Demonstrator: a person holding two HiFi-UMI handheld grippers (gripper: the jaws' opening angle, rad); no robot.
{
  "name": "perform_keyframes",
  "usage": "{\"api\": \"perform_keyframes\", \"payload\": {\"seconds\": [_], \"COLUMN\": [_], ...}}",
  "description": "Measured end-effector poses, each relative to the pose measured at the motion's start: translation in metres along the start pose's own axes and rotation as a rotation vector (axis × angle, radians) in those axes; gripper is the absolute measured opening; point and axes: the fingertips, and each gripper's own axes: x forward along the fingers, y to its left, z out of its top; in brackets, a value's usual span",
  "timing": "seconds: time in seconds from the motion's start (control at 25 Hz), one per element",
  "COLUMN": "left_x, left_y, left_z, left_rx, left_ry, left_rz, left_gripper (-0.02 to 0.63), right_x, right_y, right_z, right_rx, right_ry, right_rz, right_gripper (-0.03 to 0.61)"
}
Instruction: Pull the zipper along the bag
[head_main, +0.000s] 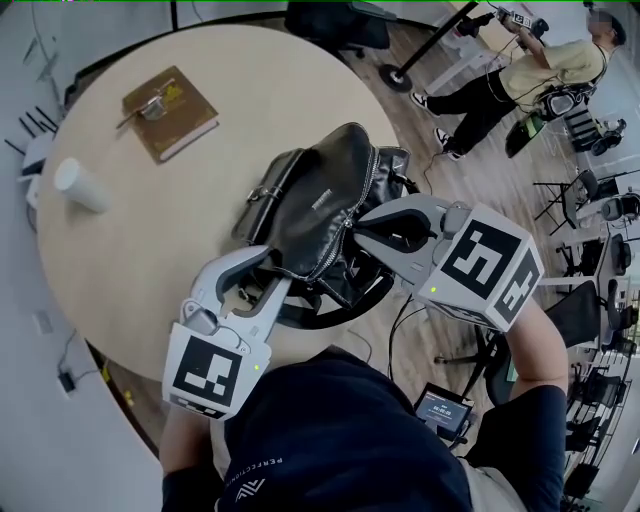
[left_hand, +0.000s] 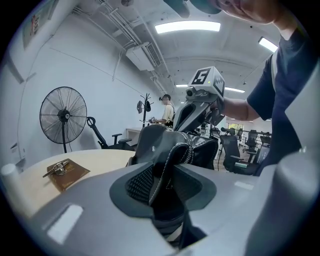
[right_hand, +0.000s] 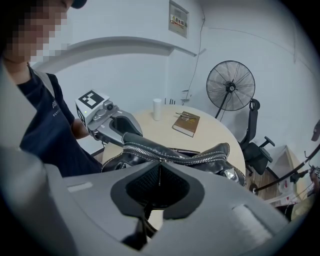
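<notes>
A black leather bag (head_main: 320, 200) lies near the front edge of the round table (head_main: 140, 260). Its silver zipper (right_hand: 150, 152) runs along the top. At the bag's near end, my left gripper (head_main: 262, 268) is shut on a fold of black leather (left_hand: 165, 150), which sits between its pads. From the right, my right gripper (head_main: 358, 232) comes down steeply onto the zipper line. In the right gripper view its jaws (right_hand: 159, 179) are shut on the thin metal zipper pull (right_hand: 159, 170). The left gripper's fingers (right_hand: 117, 127) show at the bag's far end in that view.
A brown book (head_main: 168, 110) with a metal clip on it and a white cup (head_main: 80, 185) sit at the table's far left. A standing fan (right_hand: 230, 86) and office chairs (right_hand: 257, 150) surround the table. A person (head_main: 530, 70) works at the back right. Cables lie on the floor.
</notes>
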Motion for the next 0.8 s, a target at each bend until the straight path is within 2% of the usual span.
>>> {"api": "perform_keyframes", "payload": {"seconds": [0.28, 0.52, 0.8], "left_x": [0.000, 0.002, 0.002], "left_y": [0.000, -0.001, -0.001], "left_z": [0.000, -0.001, -0.004], "left_rx": [0.029, 0.036, 0.034], "left_ry": [0.008, 0.001, 0.001], "left_rz": [0.023, 0.017, 0.011], "left_gripper": [0.121, 0.120, 0.117], "right_x": [0.002, 0.012, 0.016], "right_y": [-0.001, -0.006, -0.004], "right_z": [-0.001, -0.010, -0.010], "right_rx": [-0.002, -0.019, -0.016], "right_ry": [0.025, 0.109, 0.148], "right_rz": [-0.032, -0.071, -0.048], "right_gripper": [0.018, 0.037, 0.032]}}
